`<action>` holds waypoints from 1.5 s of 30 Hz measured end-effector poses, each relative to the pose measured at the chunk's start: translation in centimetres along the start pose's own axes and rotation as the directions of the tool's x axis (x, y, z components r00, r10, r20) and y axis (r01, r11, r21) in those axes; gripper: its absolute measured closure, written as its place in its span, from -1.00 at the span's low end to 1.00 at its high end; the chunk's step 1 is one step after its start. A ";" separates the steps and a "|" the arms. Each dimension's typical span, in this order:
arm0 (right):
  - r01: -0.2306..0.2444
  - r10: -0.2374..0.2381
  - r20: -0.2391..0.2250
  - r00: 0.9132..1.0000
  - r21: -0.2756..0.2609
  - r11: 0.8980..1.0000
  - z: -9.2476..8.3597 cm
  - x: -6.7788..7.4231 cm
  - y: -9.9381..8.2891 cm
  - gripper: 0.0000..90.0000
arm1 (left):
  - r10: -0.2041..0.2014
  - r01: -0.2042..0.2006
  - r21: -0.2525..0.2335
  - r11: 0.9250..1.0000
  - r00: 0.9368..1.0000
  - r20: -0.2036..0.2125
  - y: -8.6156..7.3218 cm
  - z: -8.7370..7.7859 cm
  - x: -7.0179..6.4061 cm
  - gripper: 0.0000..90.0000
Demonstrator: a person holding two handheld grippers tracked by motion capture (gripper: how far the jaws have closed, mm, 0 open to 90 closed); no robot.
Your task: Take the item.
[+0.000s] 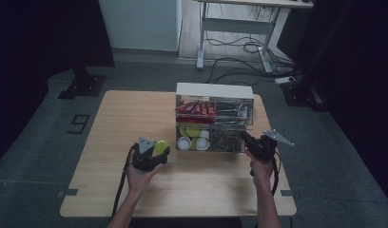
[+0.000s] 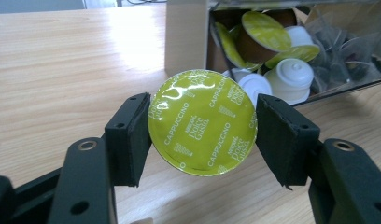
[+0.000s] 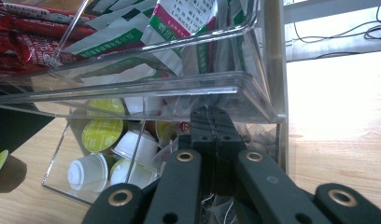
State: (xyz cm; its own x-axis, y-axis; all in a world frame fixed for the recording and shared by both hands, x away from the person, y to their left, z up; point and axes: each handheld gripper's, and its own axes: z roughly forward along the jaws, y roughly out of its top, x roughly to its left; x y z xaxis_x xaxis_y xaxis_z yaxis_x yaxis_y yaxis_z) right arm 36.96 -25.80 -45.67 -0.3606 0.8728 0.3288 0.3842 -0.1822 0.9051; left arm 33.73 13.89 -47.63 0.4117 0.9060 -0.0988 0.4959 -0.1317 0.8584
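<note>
A coffee capsule with a lime-green foil lid (image 2: 202, 140) printed "Cappuccino" is pinched edge-on between the two black pads of my left gripper (image 2: 202, 112), just above the wooden table (image 2: 62, 70). From above, that gripper (image 1: 156, 151) and its capsule (image 1: 160, 146) sit left of the clear two-tier organiser (image 1: 214, 90). My right gripper (image 1: 246, 138) is at the organiser's lower right corner. Its jaws are pressed together with nothing visible between them, and its tips (image 3: 212, 116) lie under the upper tray's clear rim (image 3: 244, 88).
The lower tray holds several white and green capsules (image 3: 102, 135) and clear sachets; the upper tray holds red stick packets (image 1: 196, 109) and green-and-white packets (image 3: 179, 28). Bare tabletop (image 1: 135, 114) stretches left and in front. A desk frame and cables (image 1: 239, 52) stand on the floor behind.
</note>
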 end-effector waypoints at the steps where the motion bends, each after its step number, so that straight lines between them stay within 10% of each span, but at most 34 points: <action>1: 0.000 0.000 0.000 1.000 0.000 1.000 0.0 0.0 0.0 0.97 | -0.002 0.002 0.001 1.000 1.000 -0.002 -0.1 -0.1 0.2 -0.15; 25: 0.009 -0.008 0.000 1.000 0.008 1.000 0.0 0.2 -0.1 0.97 | -0.053 0.057 0.056 0.997 0.996 -0.069 -3.7 -1.9 4.4 -0.15; 45: 0.011 -0.011 0.008 1.000 0.019 1.000 0.2 0.1 -0.4 0.97 | -0.038 0.054 0.162 0.985 0.994 -0.101 -5.7 -0.5 4.8 -0.15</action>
State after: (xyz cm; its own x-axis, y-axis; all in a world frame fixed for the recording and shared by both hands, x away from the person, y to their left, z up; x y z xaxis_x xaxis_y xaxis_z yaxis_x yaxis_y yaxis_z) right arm 36.96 -25.49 -46.06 -0.3585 0.8783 0.3164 0.3961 -0.1638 0.9035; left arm 32.47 19.17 -52.76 0.3128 0.9465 -0.0798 0.6346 -0.1458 0.7590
